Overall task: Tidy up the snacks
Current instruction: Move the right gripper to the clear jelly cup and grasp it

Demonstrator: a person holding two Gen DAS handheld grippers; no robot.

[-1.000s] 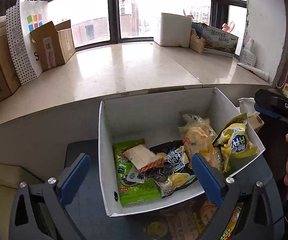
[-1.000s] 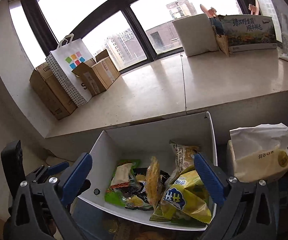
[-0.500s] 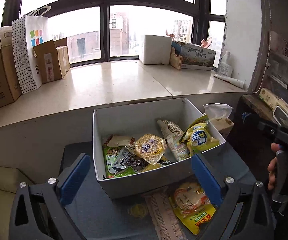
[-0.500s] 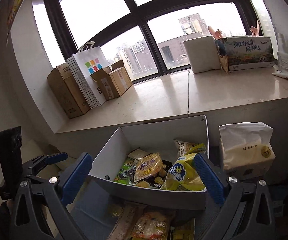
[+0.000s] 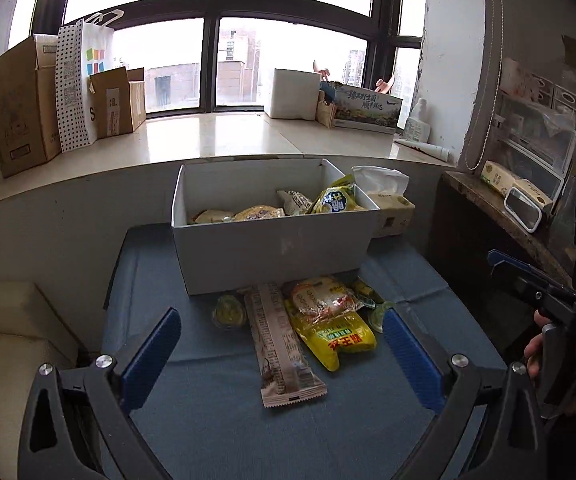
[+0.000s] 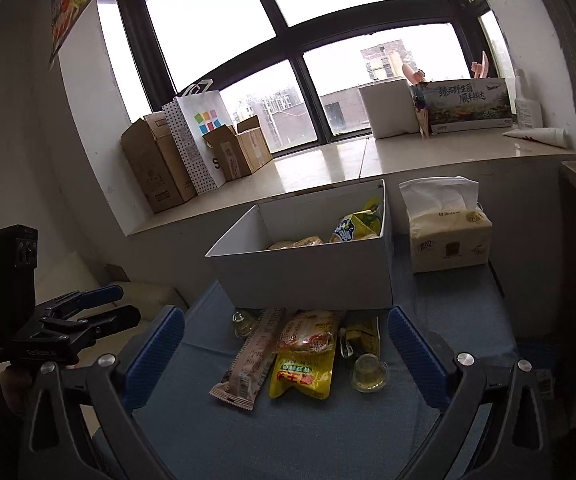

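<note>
Snacks (image 5: 319,320) are spread on the blue cloth (image 5: 208,420) at 6 o'clock of the white box (image 5: 272,248); both grippers (image 5: 282,360) (image 6: 286,356) are held spread and empty

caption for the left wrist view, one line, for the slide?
Open left gripper faces loose snacks, a long brown packet and yellow bag, lying before the part-filled white box.

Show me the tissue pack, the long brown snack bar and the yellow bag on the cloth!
tissue pack (image 6: 449,238): right wrist view, front face.
long brown snack bar (image 5: 280,344): left wrist view, wrapper middle.
yellow bag (image 5: 337,338): left wrist view, printed front.
</note>
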